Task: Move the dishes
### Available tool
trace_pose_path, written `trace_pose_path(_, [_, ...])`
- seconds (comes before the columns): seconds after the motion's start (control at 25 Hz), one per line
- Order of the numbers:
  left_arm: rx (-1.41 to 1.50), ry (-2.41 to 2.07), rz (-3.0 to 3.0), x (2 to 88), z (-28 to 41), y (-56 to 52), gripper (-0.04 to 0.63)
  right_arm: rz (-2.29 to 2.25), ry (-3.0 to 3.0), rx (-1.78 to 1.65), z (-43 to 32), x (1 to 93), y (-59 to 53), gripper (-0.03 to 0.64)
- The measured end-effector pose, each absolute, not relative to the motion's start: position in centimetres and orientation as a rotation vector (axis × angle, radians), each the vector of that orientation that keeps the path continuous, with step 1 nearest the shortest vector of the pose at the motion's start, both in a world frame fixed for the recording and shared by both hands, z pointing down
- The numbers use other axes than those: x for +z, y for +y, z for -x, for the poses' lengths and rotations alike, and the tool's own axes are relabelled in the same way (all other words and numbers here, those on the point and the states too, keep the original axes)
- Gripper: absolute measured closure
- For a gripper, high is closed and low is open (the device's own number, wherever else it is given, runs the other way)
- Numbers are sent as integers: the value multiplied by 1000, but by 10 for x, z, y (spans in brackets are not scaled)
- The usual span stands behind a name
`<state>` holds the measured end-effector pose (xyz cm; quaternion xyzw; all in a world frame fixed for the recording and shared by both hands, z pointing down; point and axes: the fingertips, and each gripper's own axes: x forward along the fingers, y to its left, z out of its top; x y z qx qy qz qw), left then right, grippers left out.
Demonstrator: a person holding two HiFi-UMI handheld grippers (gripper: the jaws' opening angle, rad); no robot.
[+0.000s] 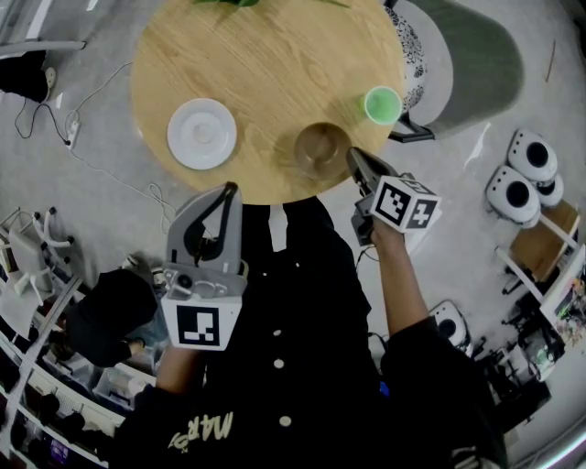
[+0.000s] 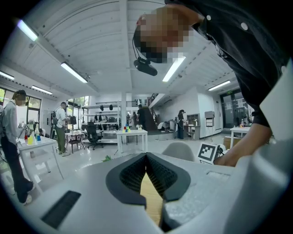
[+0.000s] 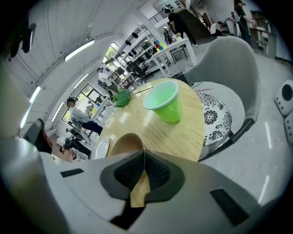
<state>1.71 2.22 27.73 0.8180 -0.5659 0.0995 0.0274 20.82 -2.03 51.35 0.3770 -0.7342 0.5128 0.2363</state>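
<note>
A round wooden table (image 1: 265, 55) carries a white plate (image 1: 201, 133), a brown bowl (image 1: 322, 149) and a green cup (image 1: 383, 103). My right gripper (image 1: 353, 158) is shut with nothing between its jaws, its tip just beside the bowl's right rim. In the right gripper view the shut jaws (image 3: 144, 153) sit right behind the brown bowl (image 3: 124, 142), with the green cup (image 3: 165, 105) farther off and the white plate (image 3: 101, 148) to the left. My left gripper (image 1: 226, 190) is shut and empty at the table's near edge, below the plate; the left gripper view shows its closed jaws (image 2: 146, 155).
A grey chair (image 1: 472, 59) with a patterned cushion (image 1: 410, 46) stands at the table's right. Green leaves (image 1: 229, 3) lie at the far edge. White devices (image 1: 517, 183) sit on the floor to the right, cables (image 1: 101, 169) to the left. People stand in the room behind.
</note>
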Motion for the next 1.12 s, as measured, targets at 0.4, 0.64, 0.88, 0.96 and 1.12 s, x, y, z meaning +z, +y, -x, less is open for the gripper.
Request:
trace_pose_path(0.4, [300, -1747, -2519, 278, -15, 24, 592, -1057, -1996, 1369, -213, 515, -21, 599])
trace_pose_path(0.64, [341, -1704, -2378, 305, 6, 39, 591, -1074, -2126, 949, -212, 468, -40, 496])
trace_pose_path(0.88, [205, -1674, -1999, 354, 60, 59, 485, -786, -2277, 719, -136, 417, -52, 471])
trace_pose_path(0.96, [153, -1676, -1902, 368, 75, 67, 439, -688, -2315, 704, -104, 407, -53, 458])
trace_pose_path(1.12, [135, -1646, -1766, 399, 93, 81, 367, -529, -2350, 669, -50, 402, -53, 430])
